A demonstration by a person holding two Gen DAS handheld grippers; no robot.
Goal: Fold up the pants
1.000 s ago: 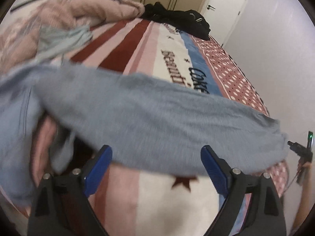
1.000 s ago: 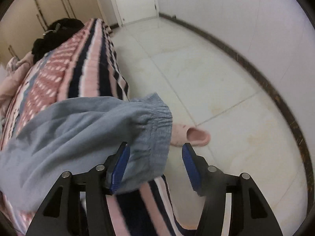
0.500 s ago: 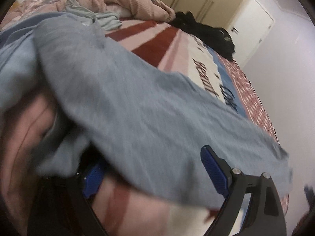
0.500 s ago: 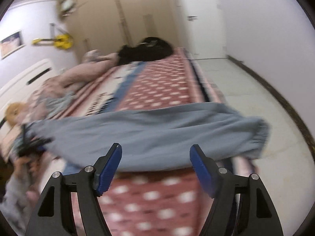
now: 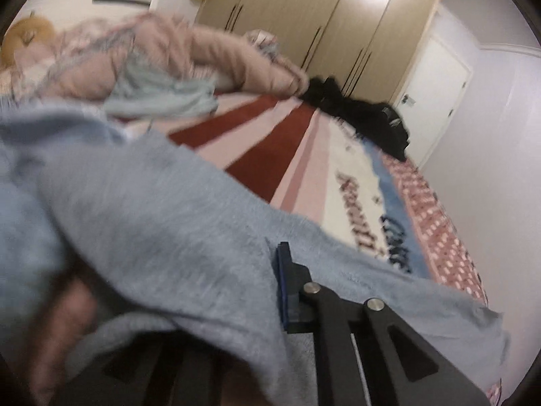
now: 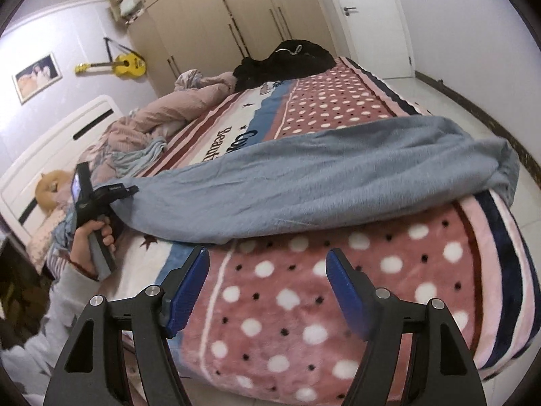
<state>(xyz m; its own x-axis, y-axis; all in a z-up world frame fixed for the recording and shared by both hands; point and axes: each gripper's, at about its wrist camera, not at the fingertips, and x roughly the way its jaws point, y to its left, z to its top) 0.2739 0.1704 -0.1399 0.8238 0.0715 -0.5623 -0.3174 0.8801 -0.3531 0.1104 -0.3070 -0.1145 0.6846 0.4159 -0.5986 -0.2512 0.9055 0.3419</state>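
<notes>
The grey-blue pants [image 6: 321, 186] lie stretched across the patterned bed blanket [image 6: 304, 304], their elastic cuff [image 6: 507, 176] hanging at the bed's right edge. My left gripper [image 6: 130, 191] is shut on the pants' left end. In the left wrist view the pants [image 5: 162, 237] drape over the gripper [image 5: 270, 291]; only the right finger [image 5: 287, 291] shows. My right gripper [image 6: 267, 291] is open and empty, above the blanket just in front of the pants.
A pink duvet [image 6: 169, 111] and a light-blue garment [image 6: 142, 155] are heaped near the headboard [image 6: 67, 135]. Black clothes [image 6: 287, 57] lie at the bed's far end. Wardrobes [image 6: 236, 17], a door [image 6: 372, 17] and tiled floor [image 6: 473, 108] surround the bed.
My left gripper has closed on the pants' end, and cloth now covers its left finger. My right gripper has drawn back from the pants and stays open.
</notes>
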